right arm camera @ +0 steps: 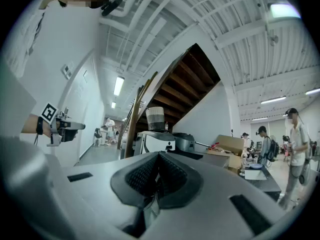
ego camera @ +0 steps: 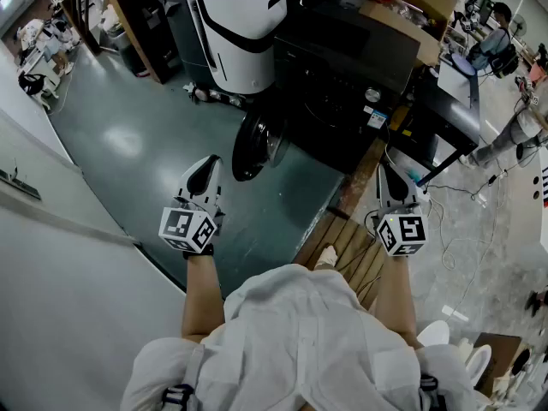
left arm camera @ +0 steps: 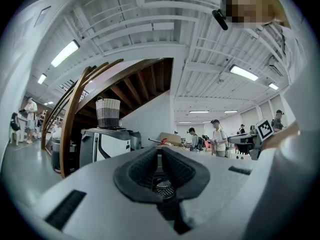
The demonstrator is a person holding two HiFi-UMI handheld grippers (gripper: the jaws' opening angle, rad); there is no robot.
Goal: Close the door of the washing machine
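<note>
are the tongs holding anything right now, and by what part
Nothing is held. The left tongs and the right tongs are both shut with nothing between them, short of the washing machine door, which stands open and untouched.

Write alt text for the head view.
A black washer stands with its round door open. A person in white holds the left gripper and right gripper shut and empty before it.

The round dark door [ego camera: 255, 144] stands left of the black washing machine [ego camera: 342, 75]; a brown cardboard box [ego camera: 411, 2] seems to sit on top.
</note>
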